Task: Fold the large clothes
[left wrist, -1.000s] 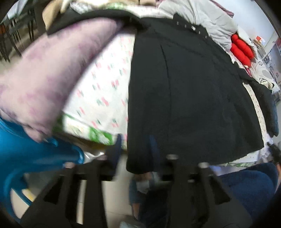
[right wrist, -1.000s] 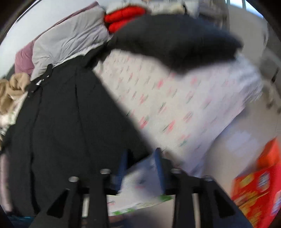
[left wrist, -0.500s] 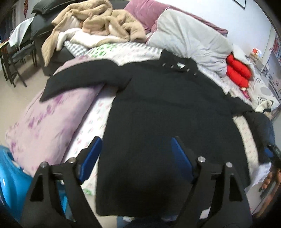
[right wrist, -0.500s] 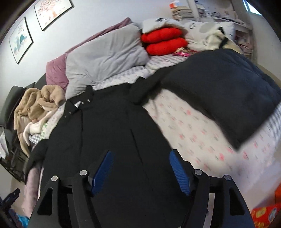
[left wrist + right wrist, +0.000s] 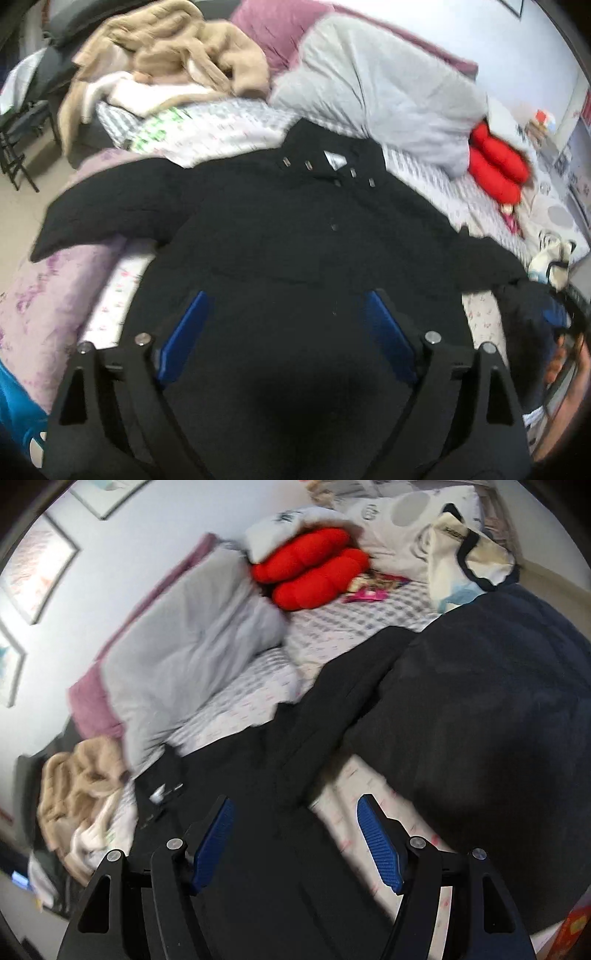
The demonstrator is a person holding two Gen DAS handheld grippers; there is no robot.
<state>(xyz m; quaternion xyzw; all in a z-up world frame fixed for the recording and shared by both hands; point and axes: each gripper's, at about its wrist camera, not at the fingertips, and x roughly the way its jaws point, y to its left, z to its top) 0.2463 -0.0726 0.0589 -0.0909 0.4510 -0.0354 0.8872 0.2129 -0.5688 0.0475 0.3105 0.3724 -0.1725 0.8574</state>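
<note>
Now black coat (image 5: 295,236) lies spread, sleeves out, both grippers' fingers (image 5: 184,332) parted, empty.

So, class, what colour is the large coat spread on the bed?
Black; the large coat shows best in the left wrist view.

Even daylight, motion blur, fisheye vignetting

The long black padded coat (image 5: 295,229) lies spread flat on the flower-printed bed sheet (image 5: 229,129), collar away from the left wrist camera. Behind the collar lies the grey quilted duvet (image 5: 376,85); to the coat's back left, the heap of beige fleece blanket (image 5: 184,48); to its right, the red ribbed cushion (image 5: 495,166). One coat sleeve rests on the lilac floral pillow (image 5: 40,295) at the coat's left.
</note>
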